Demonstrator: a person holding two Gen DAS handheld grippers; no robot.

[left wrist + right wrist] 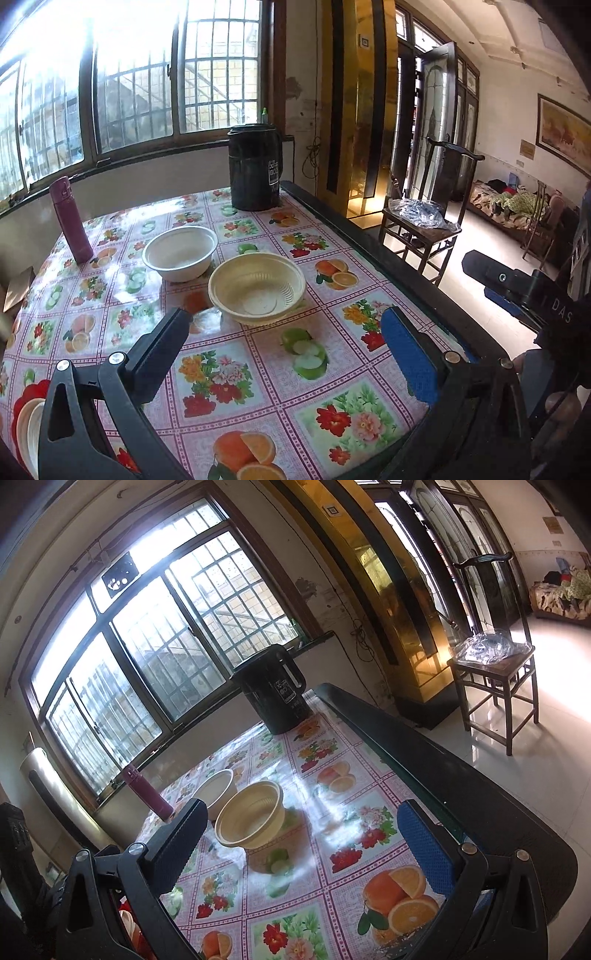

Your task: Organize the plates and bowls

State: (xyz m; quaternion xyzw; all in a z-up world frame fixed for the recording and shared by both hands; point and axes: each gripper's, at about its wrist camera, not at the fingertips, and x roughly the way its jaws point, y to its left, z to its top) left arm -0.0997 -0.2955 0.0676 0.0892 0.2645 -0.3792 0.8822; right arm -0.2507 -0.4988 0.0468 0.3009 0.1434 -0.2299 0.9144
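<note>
Daylight from a large barred window (122,92) falls on a table covered with a shiny cloth (236,369) printed with fruit and flowers. Near the middle of the table stand two empty bowls, side by side and very close, though whether they touch cannot be told. One is a white bowl (180,252), nearer the window; the other is a cream bowl (257,287) with ribbed walls, nearer the cameras. Both sit upright on the cloth. A tall maroon flask (70,221) stands to the left of the white bowl, a little apart from it, and a black kettle (255,166) stands at the far end of the table by the window sill. At the lower left edge of the left wrist view, part of a red and white plate (24,417) shows behind the gripper frame. The left gripper (284,336) hangs above the cloth with its fingers spread wide, holding nothing, the cream bowl just beyond its tips. The right gripper (303,827) is likewise spread wide and holds nothing, with the cream bowl (251,816) between and beyond its fingers and the white bowl (218,788) behind it. Beyond the table's dark right edge, a wooden chair (424,229) stands on a pale tiled floor, a clear plastic bag (419,212) on its seat.
</note>
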